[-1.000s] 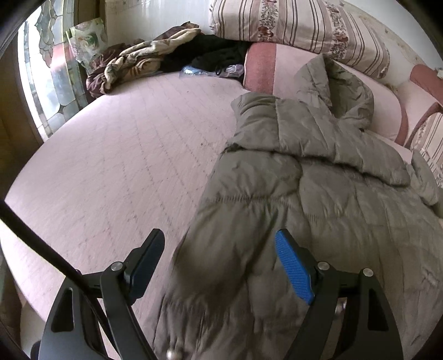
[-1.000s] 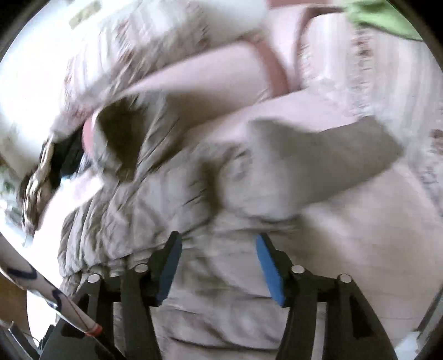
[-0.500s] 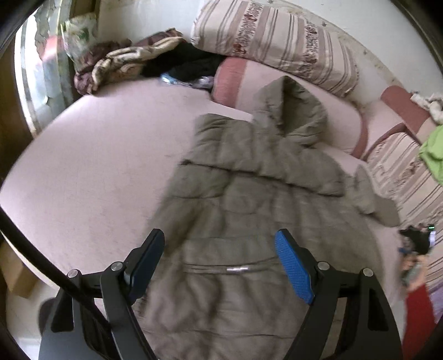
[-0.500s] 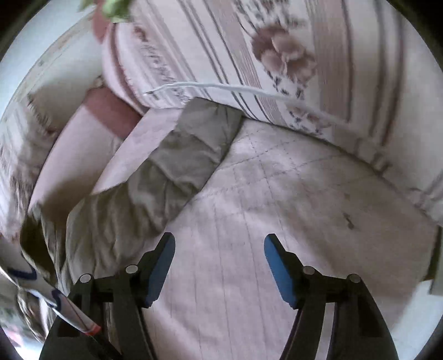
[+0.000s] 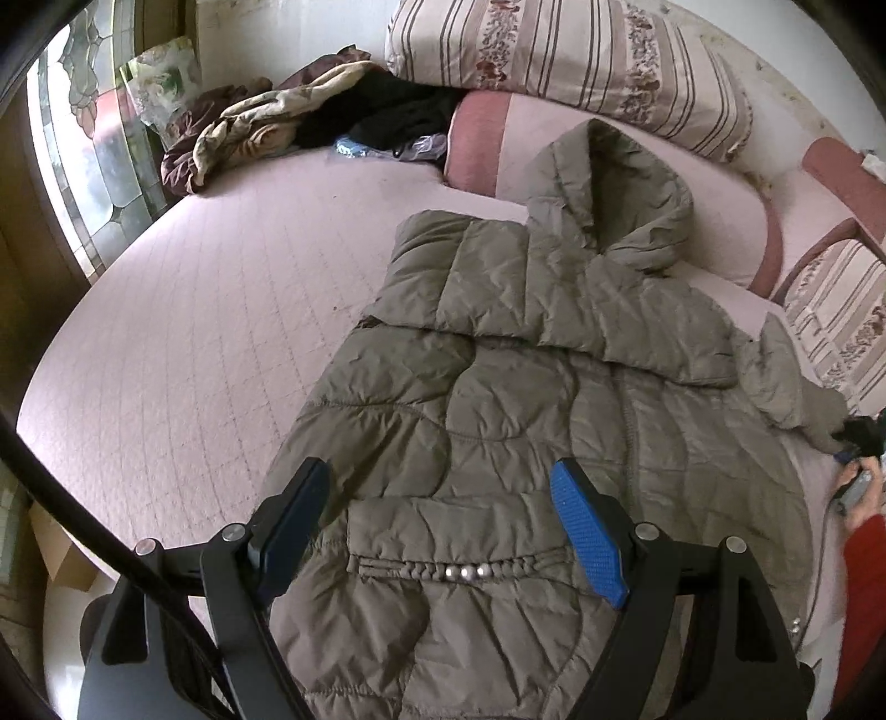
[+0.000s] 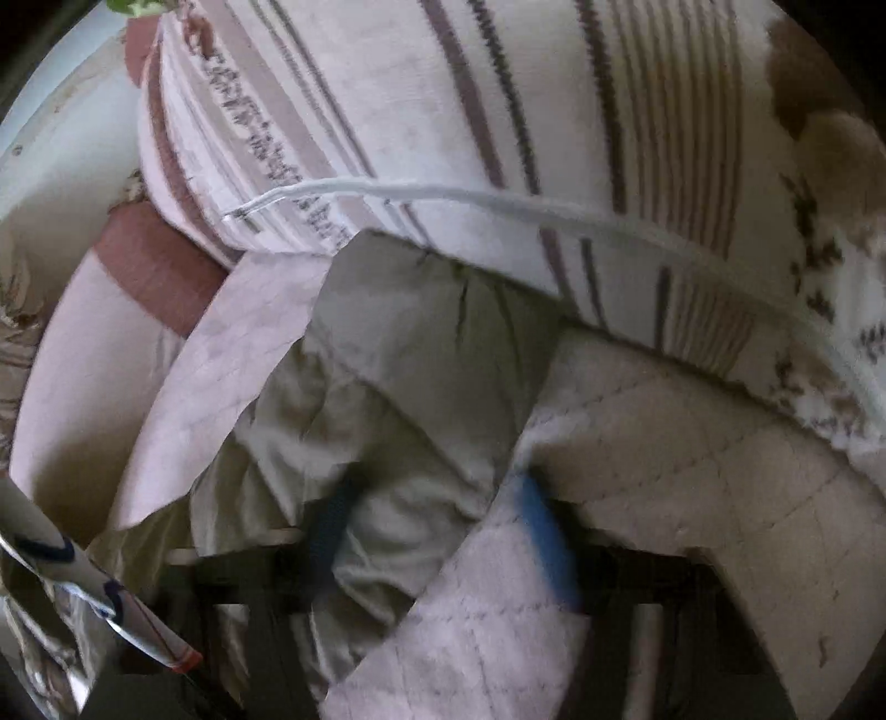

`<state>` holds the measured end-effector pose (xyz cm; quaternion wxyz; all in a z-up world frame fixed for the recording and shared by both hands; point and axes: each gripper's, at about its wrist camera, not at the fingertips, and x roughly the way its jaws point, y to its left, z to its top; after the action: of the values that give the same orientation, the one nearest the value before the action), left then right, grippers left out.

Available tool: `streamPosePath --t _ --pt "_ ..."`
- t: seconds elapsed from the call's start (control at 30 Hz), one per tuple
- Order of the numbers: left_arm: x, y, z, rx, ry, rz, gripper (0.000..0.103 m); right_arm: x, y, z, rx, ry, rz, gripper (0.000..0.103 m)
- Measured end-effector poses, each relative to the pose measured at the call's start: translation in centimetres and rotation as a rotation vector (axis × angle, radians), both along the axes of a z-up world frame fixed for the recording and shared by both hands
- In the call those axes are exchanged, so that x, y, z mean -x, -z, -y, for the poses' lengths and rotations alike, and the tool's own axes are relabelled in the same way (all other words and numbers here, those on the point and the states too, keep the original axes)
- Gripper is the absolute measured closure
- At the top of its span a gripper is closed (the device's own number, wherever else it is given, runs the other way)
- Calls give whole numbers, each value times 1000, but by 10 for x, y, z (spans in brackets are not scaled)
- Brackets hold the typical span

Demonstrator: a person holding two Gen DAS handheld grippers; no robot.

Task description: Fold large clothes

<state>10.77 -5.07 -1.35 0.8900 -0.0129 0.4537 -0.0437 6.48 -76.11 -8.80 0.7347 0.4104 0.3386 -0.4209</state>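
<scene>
An olive-grey hooded puffer jacket [image 5: 531,399] lies flat on the pink quilted bed [image 5: 183,343], hood toward the pillows, one sleeve folded across its chest. My left gripper [image 5: 443,520] is open and empty, hovering above the jacket's lower front. The other sleeve [image 5: 786,382] stretches right to my right gripper [image 5: 861,437], seen small at that sleeve's cuff. In the blurred right wrist view my right gripper [image 6: 437,531] is at the sleeve end [image 6: 421,354], with sleeve cloth lying between the fingers; the frame is smeared, so I cannot tell whether they are closed.
Striped floral pillows [image 5: 570,50] and pink bolsters [image 5: 620,160] line the bed's far edge. A heap of blankets and dark clothes [image 5: 288,127] lies at the far left by a stained-glass window [image 5: 88,166]. A white cable [image 6: 443,194] crosses a striped pillow [image 6: 498,122].
My left gripper drew back and moved in over the jacket's lower front. My right gripper moved right along the sleeve to its cuff.
</scene>
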Motion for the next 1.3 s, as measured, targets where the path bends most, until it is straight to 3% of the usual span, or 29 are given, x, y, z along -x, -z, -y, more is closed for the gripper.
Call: streamPosePath --t 0.03,0.07,0.27,0.47,0.6,0.7,0.8,0.97,1.07,1.13,1.17,1.2,1.27,1.3 --pt "-1 2 0 -5 0 -1 22 1 0 4 -24 7 7 83" --pt "-2 4 -1 -11 0 -1 22 5 -3 7 -40 13 26 92" --pt "1 6 -10 -21 7 28 22 13 -73 -16 66 -66 87 95" --pt "9 1 -30 -30 -6 77 22 -15 -165 -99 161 -284 241 95" --pt "12 1 -51 -15 -43 82 22 -48 -190 -182 142 -493 325 95" --pt "11 3 -70 -8 -76 82 22 -83 -180 -261 95 -683 339 95" --pt "7 4 -84 -12 -107 87 22 -113 -153 -323 32 -814 322 95" --pt "-5 5 -105 -5 -146 89 22 -155 -73 -427 -121 -1006 246 95" --pt "-16 4 -110 14 -148 92 22 -175 -29 -469 -144 -1088 156 92" --pt "-23 3 -110 33 -140 89 22 -176 -15 -487 -93 -1103 92 86" --pt "-28 3 -109 49 -131 85 22 -178 -15 -490 -71 -1112 88 66" --pt "-35 2 -107 71 -121 81 22 -173 -20 -495 -67 -1142 116 37" --pt "-47 1 -100 99 -105 74 22 -160 -36 -495 -29 -1157 158 17" --pt "-55 0 -94 119 -90 66 22 -151 -48 -494 26 -1152 178 17"
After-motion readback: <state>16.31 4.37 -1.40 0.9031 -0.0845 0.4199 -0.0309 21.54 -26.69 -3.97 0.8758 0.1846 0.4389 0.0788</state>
